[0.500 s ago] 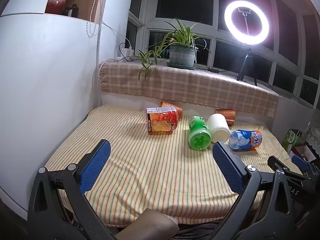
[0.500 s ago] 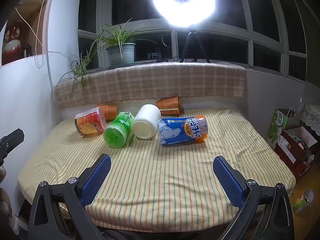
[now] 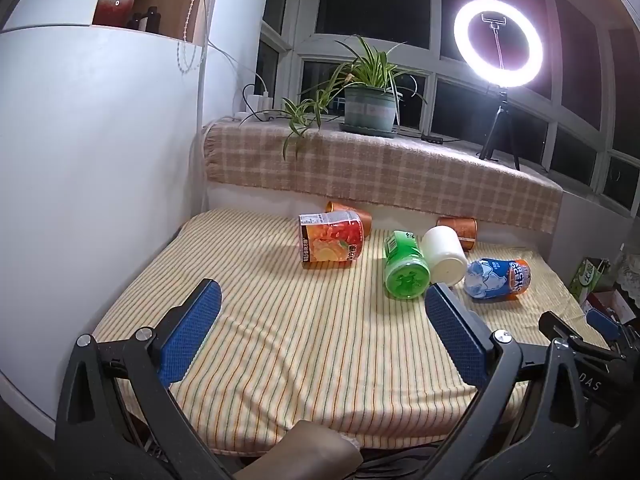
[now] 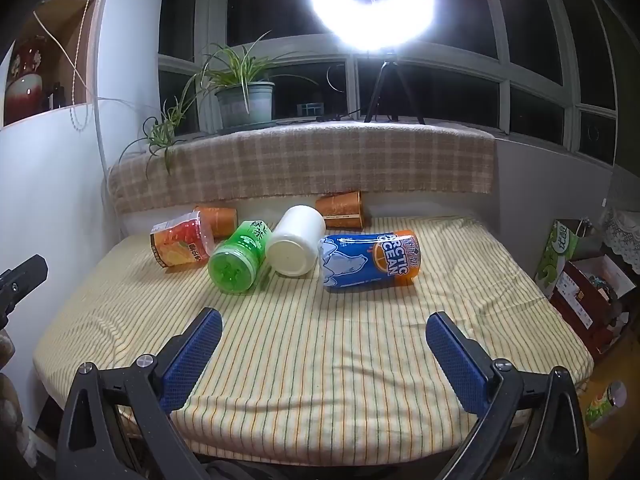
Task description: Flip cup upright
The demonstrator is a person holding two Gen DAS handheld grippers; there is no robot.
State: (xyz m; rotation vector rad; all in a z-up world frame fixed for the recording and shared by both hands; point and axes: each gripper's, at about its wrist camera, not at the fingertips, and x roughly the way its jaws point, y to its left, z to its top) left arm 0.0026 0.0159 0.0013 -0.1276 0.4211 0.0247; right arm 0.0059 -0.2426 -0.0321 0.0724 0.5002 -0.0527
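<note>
Cups: six of them down on their sides on the striped bed [image 4: 360, 360], none upright.
Red-orange cup [image 3: 331, 242]: lies farthest left of the row, printed fruit label facing up, its base end towards the left wrist camera.
Green cup [image 3: 405, 270]: on its side just right of the red-orange one, with a gap between them; its moulded bottom points at the camera.
White cup [image 3: 445, 255]: tipped over, touching the green cup's right flank; flat bottom faces forward.
Blue cup [image 4: 370, 260]: the "Arctic Ocean" print with an orange band, lying lengthwise right of the white cup, close enough to touch it in the right wrist view.
Copper cups: one [image 3: 350, 216] tucked behind the red-orange cup, another [image 4: 342, 206] behind the white cup, both on their sides against the back edge.
Left hand-held gripper [image 3: 322, 336]: blue pads spread wide, hovering over the near half of the bed, nothing between them, well apart from every cup.
Right hand-held gripper [image 4: 324, 354]: pads also spread wide, hanging over the front of the bed, short of the blue cup, pinching nothing.
Backdrop: plaid blanket [image 4: 304, 160] draped over the sill, potted plant [image 3: 370, 106] on it, ring light [image 3: 498, 42] on a tripod glaring from the right.
</note>
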